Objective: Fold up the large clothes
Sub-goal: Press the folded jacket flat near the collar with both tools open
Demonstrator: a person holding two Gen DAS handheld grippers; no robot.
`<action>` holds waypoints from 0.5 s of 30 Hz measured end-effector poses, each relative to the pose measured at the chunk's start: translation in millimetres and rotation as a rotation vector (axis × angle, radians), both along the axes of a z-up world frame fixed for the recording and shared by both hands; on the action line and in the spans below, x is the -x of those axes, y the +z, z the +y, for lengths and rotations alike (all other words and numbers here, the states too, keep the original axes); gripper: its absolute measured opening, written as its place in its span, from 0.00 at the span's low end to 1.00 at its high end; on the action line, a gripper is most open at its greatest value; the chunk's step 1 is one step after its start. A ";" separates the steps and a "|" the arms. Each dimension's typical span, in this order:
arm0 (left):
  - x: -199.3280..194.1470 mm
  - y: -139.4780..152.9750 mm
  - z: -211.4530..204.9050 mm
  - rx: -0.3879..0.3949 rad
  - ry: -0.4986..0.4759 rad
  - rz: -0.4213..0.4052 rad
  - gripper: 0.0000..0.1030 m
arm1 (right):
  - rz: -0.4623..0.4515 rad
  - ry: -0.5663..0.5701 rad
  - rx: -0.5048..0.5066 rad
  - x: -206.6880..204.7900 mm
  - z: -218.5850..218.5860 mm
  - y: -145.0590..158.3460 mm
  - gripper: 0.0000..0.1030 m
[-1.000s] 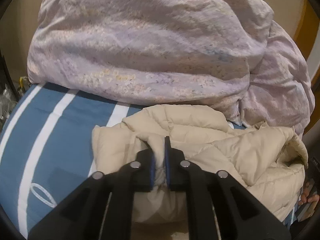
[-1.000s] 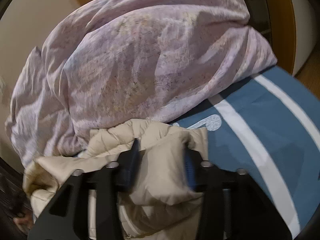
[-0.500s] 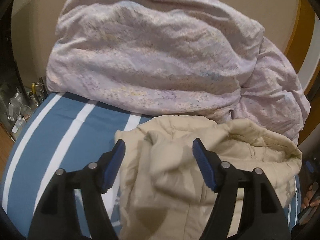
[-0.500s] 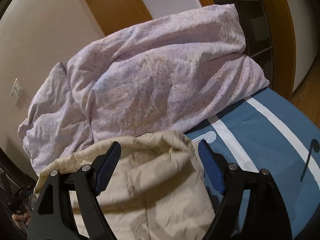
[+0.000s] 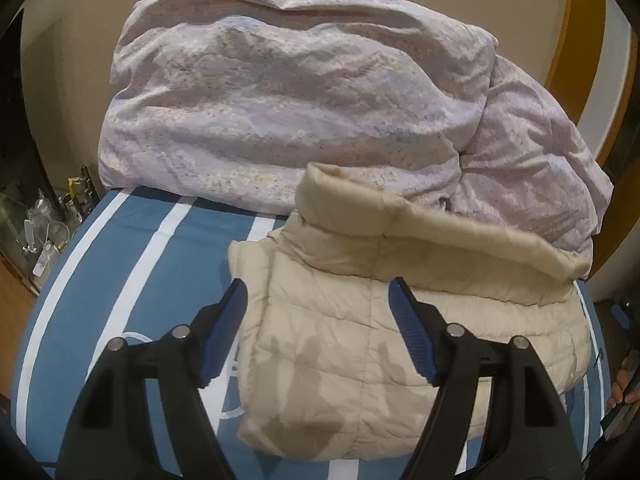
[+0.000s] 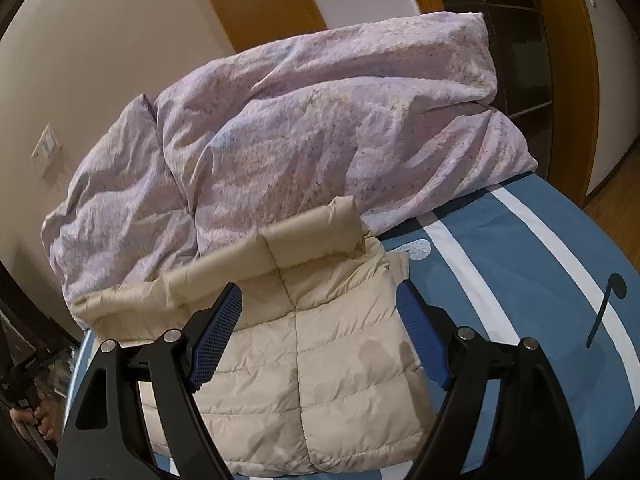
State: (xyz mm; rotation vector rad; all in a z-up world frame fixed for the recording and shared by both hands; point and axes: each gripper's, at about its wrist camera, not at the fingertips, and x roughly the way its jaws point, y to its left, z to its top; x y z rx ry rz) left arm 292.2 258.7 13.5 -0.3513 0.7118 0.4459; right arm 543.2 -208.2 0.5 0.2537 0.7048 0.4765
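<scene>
A cream quilted puffer jacket (image 5: 372,320) lies folded in a compact bundle on the blue bed cover (image 5: 132,264); its collar edge leans against the quilt behind. It also shows in the right wrist view (image 6: 320,364). My left gripper (image 5: 318,308) is open and empty, held above the jacket's near left part. My right gripper (image 6: 320,312) is open and empty above the jacket's middle. Neither touches the fabric.
A bulky lilac floral quilt (image 5: 304,116) is piled at the back of the bed, also in the right wrist view (image 6: 304,152). The cover (image 6: 520,264) has white stripes and a music-note print. Clutter (image 5: 44,228) stands off the bed's left edge. A wooden door frame (image 6: 572,60) stands right.
One second ago my left gripper was shut on the jacket and the right held a fold. Both opened, let go and drew back upward; the jacket now lies flatter.
</scene>
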 end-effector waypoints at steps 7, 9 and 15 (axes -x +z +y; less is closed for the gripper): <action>-28.6 -21.3 -6.2 0.004 -0.021 0.035 0.74 | -0.011 0.025 0.099 -12.1 31.8 -17.4 0.79; -37.7 -29.4 -6.7 0.005 -0.024 0.045 0.74 | -0.019 0.027 0.147 -20.0 43.8 -25.1 0.79; -69.6 -59.4 -4.2 -0.011 0.002 0.077 0.74 | 0.003 0.015 0.227 -47.0 66.4 -51.7 0.79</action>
